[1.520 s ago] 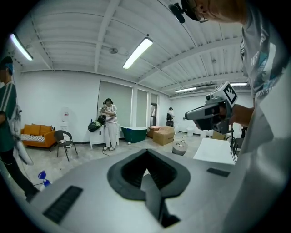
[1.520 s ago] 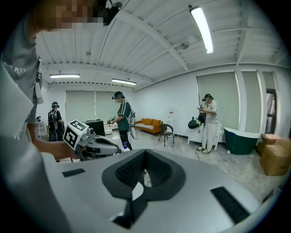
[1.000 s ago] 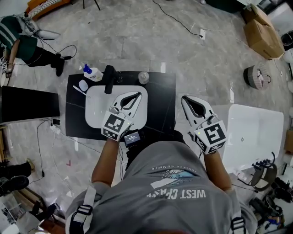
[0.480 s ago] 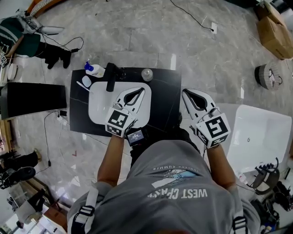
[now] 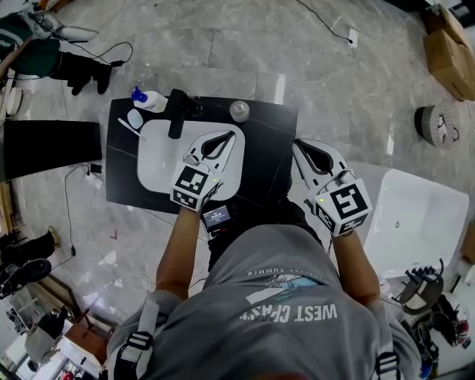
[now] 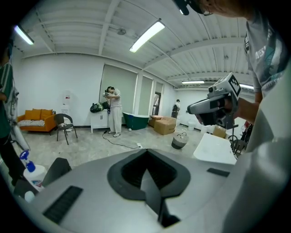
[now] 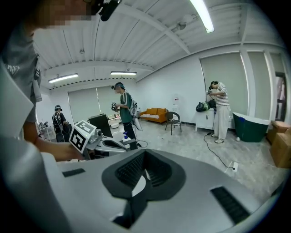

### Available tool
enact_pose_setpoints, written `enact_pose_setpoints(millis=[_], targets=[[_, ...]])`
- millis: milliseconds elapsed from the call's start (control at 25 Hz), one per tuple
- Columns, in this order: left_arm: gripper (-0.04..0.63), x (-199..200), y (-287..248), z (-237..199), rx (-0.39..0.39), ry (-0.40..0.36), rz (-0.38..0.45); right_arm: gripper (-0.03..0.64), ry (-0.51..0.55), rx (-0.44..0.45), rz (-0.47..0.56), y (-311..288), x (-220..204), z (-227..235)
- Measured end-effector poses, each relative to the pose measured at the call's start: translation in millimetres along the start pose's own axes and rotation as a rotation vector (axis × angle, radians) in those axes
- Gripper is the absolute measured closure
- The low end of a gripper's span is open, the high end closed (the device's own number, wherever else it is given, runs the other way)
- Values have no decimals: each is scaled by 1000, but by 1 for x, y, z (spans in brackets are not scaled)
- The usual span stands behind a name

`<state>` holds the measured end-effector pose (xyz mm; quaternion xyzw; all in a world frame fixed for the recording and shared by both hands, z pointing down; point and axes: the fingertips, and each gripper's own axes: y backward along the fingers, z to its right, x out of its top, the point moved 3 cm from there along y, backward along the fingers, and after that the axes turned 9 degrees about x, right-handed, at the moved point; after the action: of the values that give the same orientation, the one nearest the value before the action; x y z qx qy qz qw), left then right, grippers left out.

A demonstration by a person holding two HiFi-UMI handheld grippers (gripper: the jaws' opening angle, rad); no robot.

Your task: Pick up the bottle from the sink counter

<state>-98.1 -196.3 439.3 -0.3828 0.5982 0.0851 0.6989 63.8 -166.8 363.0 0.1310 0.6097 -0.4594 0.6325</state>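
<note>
Left white gripper (image 5: 233,137) hangs over the white sink basin (image 5: 154,169), right white gripper (image 5: 299,146) at the black counter's (image 5: 269,141) right edge. Both have jaws together and empty. The white blue-capped bottle (image 5: 150,99) stands at the far-left corner, well apart.

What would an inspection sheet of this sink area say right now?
Surface: black counter with white sink and black faucet.
Job's things: bottle, blue-topped, at the counter's far-left corner, untouched.
Clutter: round clear object at the back edge.
Grippers: left gripper over the sink, shut, empty; right gripper right of the counter, shut, empty.
Cables: cable across the floor.
Surroundings: cardboard box, white tub.
</note>
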Motion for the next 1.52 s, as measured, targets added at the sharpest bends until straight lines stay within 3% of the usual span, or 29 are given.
enact_pose_setpoints(millis=[320,1520], targets=[[595,-23,-8,-5,-2,23,-40,615,-13,32,-36,-16,-9,-1],[595,-58,-27,19,-41,63,-54,615,-106,126,-123,-32,-61,-18]])
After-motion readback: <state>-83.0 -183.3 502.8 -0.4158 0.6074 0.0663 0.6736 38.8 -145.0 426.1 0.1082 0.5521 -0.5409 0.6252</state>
